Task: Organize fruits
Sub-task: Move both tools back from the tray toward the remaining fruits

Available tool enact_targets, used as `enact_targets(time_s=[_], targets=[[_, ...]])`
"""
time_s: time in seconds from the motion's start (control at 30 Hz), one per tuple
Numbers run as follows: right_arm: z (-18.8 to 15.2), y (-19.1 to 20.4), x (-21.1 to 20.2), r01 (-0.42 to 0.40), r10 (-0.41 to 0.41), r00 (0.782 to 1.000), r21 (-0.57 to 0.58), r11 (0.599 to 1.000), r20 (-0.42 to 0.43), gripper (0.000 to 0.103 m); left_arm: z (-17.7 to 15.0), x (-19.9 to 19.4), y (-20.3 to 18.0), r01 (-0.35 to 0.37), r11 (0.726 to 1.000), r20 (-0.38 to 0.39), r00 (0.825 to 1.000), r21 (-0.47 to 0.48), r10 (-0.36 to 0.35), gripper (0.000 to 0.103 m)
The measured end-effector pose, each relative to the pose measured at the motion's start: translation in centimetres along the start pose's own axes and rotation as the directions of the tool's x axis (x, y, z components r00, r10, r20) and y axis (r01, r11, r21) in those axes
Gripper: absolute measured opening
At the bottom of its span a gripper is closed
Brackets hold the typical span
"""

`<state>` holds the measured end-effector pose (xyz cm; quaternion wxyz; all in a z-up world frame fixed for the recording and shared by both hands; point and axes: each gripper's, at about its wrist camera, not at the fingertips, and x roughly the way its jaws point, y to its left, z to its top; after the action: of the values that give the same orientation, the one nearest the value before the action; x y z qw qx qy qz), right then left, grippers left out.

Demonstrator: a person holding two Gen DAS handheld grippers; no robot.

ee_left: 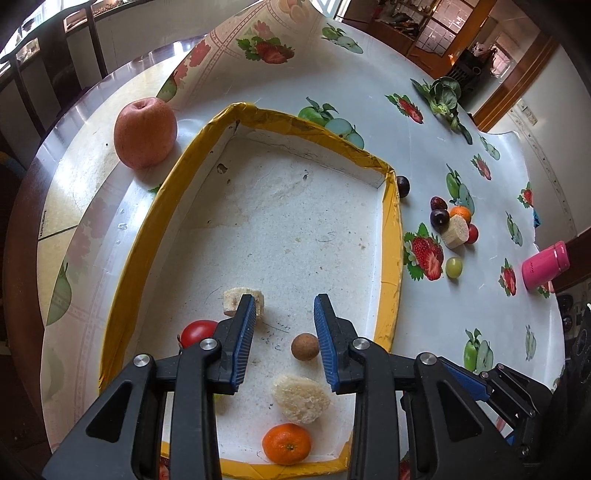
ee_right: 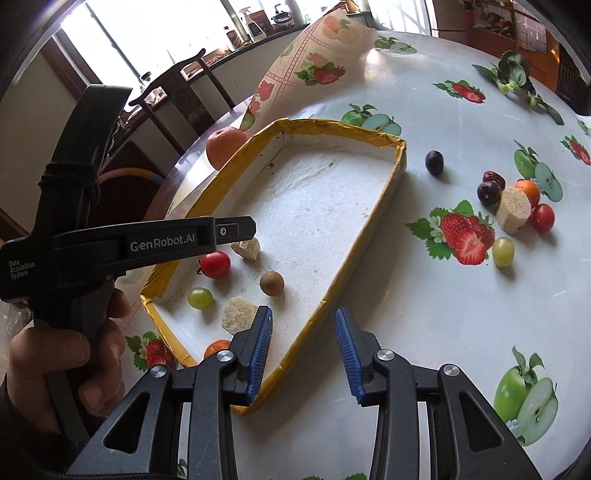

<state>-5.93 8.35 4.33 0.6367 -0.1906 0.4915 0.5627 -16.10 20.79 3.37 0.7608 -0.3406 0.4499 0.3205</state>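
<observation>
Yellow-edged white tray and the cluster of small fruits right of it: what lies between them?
In both views, only a single dark round plum by the yellow-edged white tray's far corner; otherwise bare fruit-print tablecloth up to the cluster.

A big round surface (ee_left: 369, 85) is wearing a white cloth (ee_right: 424, 295) with pictures of strawberries and green apples on it. One corner of the cloth is curling up at the far side. A pink bottle (ee_left: 545, 265) is lying on its side near the right edge. A bunch of green leaves (ee_left: 443, 96) is lying at the far end of the surface. Dark wooden chairs (ee_right: 184, 88) are standing past the surface, by a bright window (ee_right: 147, 33). Some bottles and jars (ee_right: 262, 20) are sitting on the ledge by the window. A brown wooden cabinet (ee_left: 424, 26) with glass panes is standing at the back of the room.
</observation>
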Motion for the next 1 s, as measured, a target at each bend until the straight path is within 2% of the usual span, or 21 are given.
enact_targets(time_s=[0.37, 1.0], targets=[[-2.7, -4.5, -2.5, 0.05, -0.053, 0.998, 0.106, 0.993, 0.022, 0.038, -0.6, -0.7, -3.3, 0.034, 0.998, 0.001, 0.999, 0.044, -0.034, 0.03], [-5.5, -13.5, -6.5, 0.124, -0.146, 0.988, 0.28, 0.952, 0.059, 0.038, -1.7, 0.3, -12.2, 0.113, 0.976, -0.044, 0.993, 0.187, -0.106, 0.03]])
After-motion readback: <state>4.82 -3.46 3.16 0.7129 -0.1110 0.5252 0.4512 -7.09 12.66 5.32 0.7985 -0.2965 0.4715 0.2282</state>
